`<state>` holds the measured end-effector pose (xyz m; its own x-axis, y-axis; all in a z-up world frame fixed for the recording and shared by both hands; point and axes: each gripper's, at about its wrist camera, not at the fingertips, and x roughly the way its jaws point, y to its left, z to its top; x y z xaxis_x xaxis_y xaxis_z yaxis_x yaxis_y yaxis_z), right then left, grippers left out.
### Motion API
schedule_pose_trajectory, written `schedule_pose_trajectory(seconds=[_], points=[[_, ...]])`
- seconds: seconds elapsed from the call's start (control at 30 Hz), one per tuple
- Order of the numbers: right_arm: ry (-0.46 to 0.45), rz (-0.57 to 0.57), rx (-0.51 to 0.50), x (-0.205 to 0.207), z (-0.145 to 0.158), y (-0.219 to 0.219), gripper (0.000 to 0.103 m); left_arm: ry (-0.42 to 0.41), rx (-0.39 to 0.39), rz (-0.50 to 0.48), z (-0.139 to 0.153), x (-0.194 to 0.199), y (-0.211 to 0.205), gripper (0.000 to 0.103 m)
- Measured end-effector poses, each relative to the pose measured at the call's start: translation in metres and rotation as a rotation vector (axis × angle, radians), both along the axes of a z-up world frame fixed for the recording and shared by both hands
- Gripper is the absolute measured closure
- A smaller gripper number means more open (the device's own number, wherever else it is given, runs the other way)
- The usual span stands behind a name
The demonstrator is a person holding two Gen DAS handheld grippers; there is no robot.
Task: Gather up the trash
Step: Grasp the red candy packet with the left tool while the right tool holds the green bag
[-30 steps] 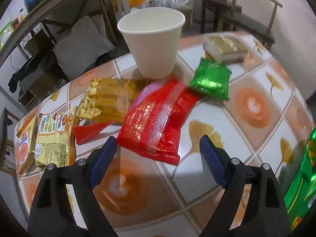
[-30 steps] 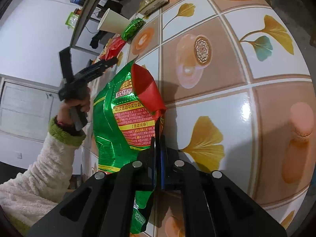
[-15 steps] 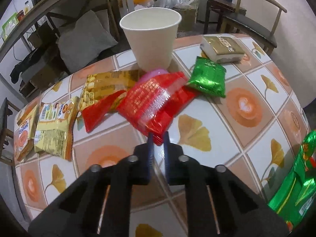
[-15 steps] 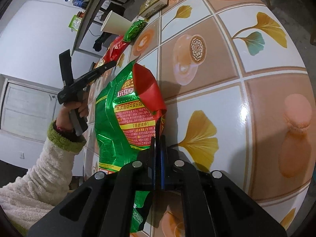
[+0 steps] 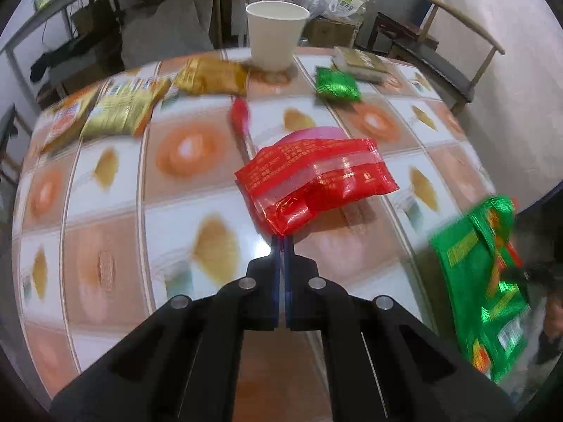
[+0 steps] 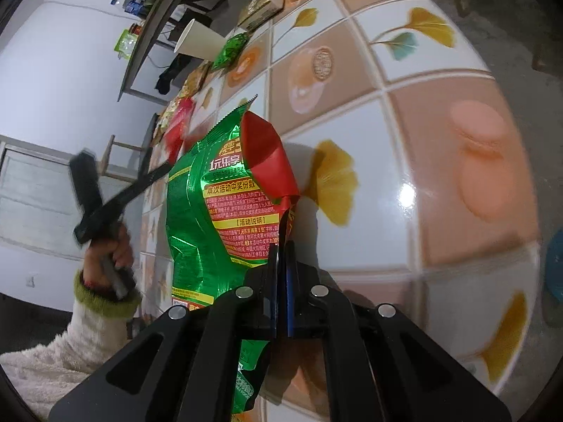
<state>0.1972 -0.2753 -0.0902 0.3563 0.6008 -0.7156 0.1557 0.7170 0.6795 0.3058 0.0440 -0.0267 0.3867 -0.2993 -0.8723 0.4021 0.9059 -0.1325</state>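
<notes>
Left tongs [image 5: 283,242] pressed together on the near corner of a crinkled red plastic snack wrapper [image 5: 315,184], lifted clear of the tiled tabletop [image 5: 183,190] and hanging just ahead of the tips, long axis running across the view from left to right. Right tongs [image 6: 281,246] likewise pinched shut, gripping the edge of a large green foil chip bag [image 6: 197,218] whose torn mouth shows a red lining and gapes upward and away from the tips. From the left wrist view, green bag low at the right edge, well apart from the red wrapper. Likely next: carrying the wrapper rightward to the bag's mouth, so the wrapper's narrow end needs to lead. Still on the tabletop beyond: a white paper cup [image 5: 276,35], a small green foil packet [image 5: 336,84], yellow snack packets [image 5: 211,77].
</notes>
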Motion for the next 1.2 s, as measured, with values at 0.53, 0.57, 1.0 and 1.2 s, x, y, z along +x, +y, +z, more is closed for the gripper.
schedule_pose_trajectory(seconds=[0.53, 0.57, 1.0, 1.2], points=[[0.053, -0.170, 0.036, -0.088, 0.001, -0.027, 0.099, 0.136, -0.242, 0.002, 0.011, -0.186, 0.025, 0.060], [0.055, -0.177, 0.028, -0.089, 0.002, -0.028, 0.099, 0.078, -0.217, -0.019, 0.018, -0.190, 0.022, 0.057], [0.053, -0.219, 0.033, -0.110, 0.005, -0.027, 0.067, -0.201, 0.203, -0.309, -0.011, -0.190, -0.058, 0.043], [0.054, -0.188, 0.038, -0.108, 0.003, -0.017, 0.067, -0.191, 0.167, -0.291, -0.015, -0.184, -0.052, 0.043]])
